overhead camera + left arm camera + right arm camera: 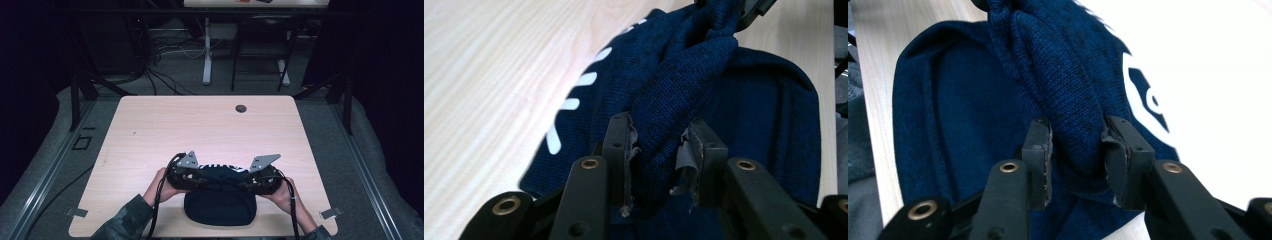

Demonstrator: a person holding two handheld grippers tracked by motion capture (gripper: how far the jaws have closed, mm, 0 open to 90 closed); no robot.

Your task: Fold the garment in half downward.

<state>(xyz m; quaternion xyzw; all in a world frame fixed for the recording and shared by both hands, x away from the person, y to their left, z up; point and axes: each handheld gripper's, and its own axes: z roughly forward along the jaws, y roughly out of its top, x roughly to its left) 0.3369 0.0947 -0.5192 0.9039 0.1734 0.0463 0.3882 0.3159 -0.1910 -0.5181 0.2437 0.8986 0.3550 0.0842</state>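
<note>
Holding one gripper in each hand, you have both tools low in the centre of the high view, near the table's (150,130) front edge. Your left gripper (186,176) sits just left of centre and your right gripper (261,177) just right of it, their jaws pointing toward each other across a dark navy knit garment (220,202) that lies between and below them. Your left hand (156,187) and right hand (285,195) come in from the bottom edge.

From the left gripper view, the jaws of your left gripper (659,150) are closed most of the way, pinching a thick bunched fold of the garment (684,90); the fold runs up toward the top of the frame, where the other tool's dark tip meets it. White stripes (574,100) on the cloth show at centre left, over pale wood.

From the right gripper view, your right gripper (1075,150) has its jaws clamped the same way on a rolled ridge of the garment (1058,75), with white lettering (1143,100) at centre right. The rest of the cloth lies flat on the table at left.
</note>
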